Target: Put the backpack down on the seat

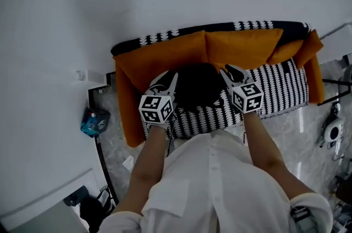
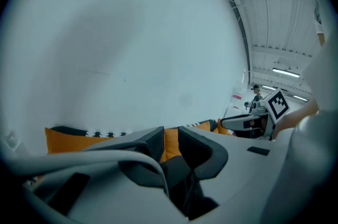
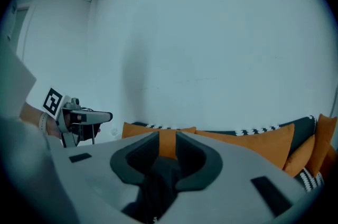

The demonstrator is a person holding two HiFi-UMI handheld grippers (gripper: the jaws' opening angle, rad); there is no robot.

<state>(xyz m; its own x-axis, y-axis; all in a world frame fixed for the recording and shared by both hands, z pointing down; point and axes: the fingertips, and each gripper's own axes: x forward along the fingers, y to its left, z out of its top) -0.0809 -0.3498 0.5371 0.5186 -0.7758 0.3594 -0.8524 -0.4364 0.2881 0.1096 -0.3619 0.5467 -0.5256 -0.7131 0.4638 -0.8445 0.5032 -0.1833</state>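
The black backpack (image 1: 198, 86) rests on the sofa's black-and-white striped seat (image 1: 280, 89), against the orange back cushions (image 1: 242, 48). My left gripper (image 1: 168, 78) hangs at its left side and my right gripper (image 1: 232, 72) at its right side, both a little above it. In the left gripper view the left gripper (image 2: 170, 136) shows a gap with orange cushion (image 2: 170, 141) behind it. The right gripper (image 3: 167, 138) stands open the same way. Dark fabric (image 3: 158, 180) shows low between its jaws; whether it touches them I cannot tell.
An orange throw (image 1: 129, 111) covers the sofa's left arm. A blue object (image 1: 94, 121) lies on the floor to the left beside a black frame (image 1: 102, 141). White equipment (image 1: 333, 130) stands to the right. The white wall rises just behind the sofa.
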